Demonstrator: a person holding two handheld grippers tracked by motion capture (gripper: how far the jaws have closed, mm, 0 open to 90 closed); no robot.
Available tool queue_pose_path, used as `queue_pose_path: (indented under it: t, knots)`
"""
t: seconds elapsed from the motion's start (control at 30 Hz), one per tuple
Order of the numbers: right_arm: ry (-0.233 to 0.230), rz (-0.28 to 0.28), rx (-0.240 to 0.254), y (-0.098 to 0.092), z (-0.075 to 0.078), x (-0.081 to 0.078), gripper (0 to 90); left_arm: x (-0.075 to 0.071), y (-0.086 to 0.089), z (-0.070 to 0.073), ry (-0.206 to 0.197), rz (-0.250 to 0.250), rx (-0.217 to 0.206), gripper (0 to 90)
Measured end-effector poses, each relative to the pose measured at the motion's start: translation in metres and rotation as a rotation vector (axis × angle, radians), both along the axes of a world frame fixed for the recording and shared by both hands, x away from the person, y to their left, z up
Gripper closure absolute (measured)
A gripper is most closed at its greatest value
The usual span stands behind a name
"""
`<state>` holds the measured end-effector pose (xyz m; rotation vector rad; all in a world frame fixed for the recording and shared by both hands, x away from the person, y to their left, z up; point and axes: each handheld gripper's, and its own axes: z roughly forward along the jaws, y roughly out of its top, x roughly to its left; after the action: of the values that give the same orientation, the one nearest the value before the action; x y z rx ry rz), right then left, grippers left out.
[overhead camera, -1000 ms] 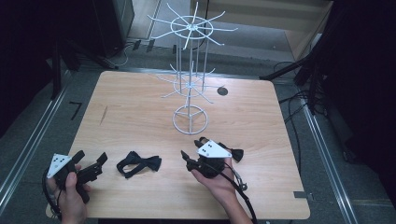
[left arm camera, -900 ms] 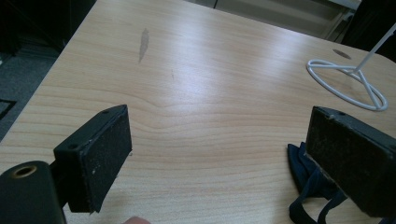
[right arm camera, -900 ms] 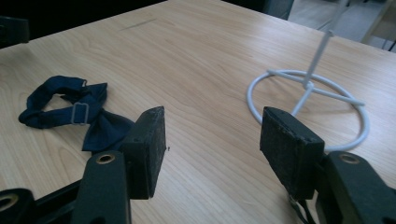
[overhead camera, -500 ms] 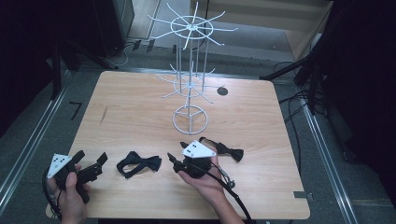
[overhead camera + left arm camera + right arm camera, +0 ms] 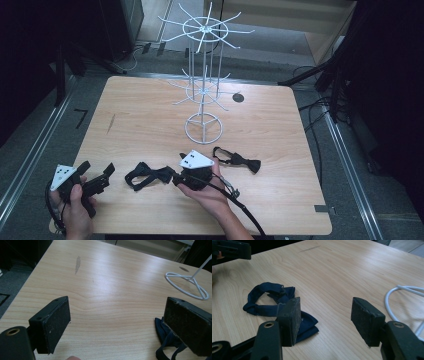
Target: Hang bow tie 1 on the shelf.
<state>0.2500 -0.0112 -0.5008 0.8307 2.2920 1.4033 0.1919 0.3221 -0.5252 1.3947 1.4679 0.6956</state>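
The right gripper (image 5: pixel 179 175) sits low over the near middle of the wooden table (image 5: pixel 280 130), held in the person's right hand (image 5: pixel 212 192), with its jaws spread wide and nothing between them. In the right gripper view its left jaw stands just in front of the near end of a dark navy bow tie (image 5: pixel 277 305), which lies flat on the wood; whether the pad touches the cloth cannot be told. In the high view this tie (image 5: pixel 147 175) lies at about 9 o'clock from that gripper, just beside its tips. A second bow tie (image 5: pixel 237 159) lies at about 2 o'clock from the right gripper, near but apart from it. The left gripper (image 5: pixel 97 177) hovers at the table's near left corner in the left hand (image 5: pixel 75 210), its jaws also wide apart and empty; in the left gripper view the navy tie (image 5: pixel 167 340) shows partly behind the right jaw. A white wire display rack (image 5: pixel 204 85) stands upright at 12 o'clock from the right gripper, its ring base (image 5: pixel 204 127) resting on the table well clear of both ties.
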Motion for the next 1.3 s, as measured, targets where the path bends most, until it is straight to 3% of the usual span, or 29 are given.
queue_pose_path:
  t: [0.83, 1.0, 1.3]
  knots:
    - [0.045, 0.093, -0.052, 0.051, -0.011, 0.006, 42.5, 0.001, 0.001, 0.000, 0.003, -0.007, -0.005, 8.1]
    - [0.067, 0.090, -0.044, 0.055, -0.014, 0.010, 43.7, 0.001, 0.001, 0.000, 0.006, -0.006, 0.001, 8.1]
    - [0.097, 0.096, -0.075, 0.057, -0.022, 0.016, 44.7, 0.001, 0.000, 0.000, 0.005, -0.007, 0.004, 8.1]
